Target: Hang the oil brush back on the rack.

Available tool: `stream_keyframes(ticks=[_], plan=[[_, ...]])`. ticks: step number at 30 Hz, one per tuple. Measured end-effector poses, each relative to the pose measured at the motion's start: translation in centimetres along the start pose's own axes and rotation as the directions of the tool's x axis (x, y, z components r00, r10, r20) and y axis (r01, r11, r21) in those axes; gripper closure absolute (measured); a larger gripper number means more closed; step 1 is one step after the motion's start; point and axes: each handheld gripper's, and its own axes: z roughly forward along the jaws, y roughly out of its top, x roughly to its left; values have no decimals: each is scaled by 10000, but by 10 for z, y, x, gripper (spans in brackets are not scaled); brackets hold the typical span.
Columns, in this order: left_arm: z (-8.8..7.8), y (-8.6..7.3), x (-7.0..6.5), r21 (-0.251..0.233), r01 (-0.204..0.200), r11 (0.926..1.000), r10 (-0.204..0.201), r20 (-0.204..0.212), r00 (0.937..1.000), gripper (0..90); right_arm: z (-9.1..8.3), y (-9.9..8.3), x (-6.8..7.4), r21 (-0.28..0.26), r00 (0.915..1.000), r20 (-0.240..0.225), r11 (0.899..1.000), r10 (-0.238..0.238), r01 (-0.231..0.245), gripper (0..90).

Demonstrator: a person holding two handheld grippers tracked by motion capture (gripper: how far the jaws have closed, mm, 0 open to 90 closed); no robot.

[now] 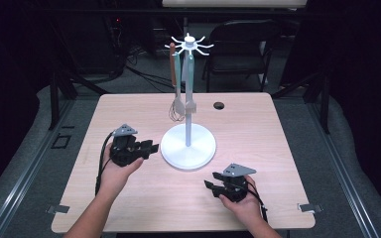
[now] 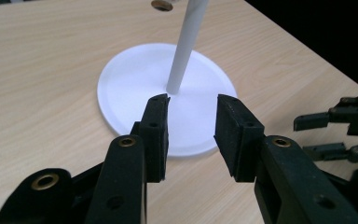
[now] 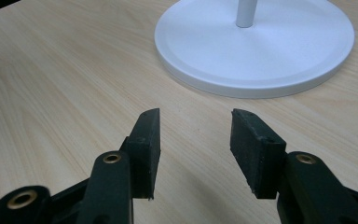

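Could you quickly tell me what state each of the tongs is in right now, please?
Left tongs: open, holding nothing, aimed at the stand.
Right tongs: open, holding nothing, above the table.

High view overhead facing forward, 2 tongs-mounted views low and close, all sharing the white stand base point(image 1: 188, 147)

One white stand point(image 1: 188, 147), three utensils point(image 1: 177, 84) hanging from it, two tongs, one wooden table point(image 1: 258, 129).
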Motion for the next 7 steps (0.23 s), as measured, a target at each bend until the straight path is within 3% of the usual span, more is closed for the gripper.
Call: stream_keyframes(ticks=[7], plan=[[0, -36, 9, -127, 356, 9993, -360, -344, 9988, 575, -1, -1, -1, -40, 10000, 80, 10000, -25, 25, 501]])
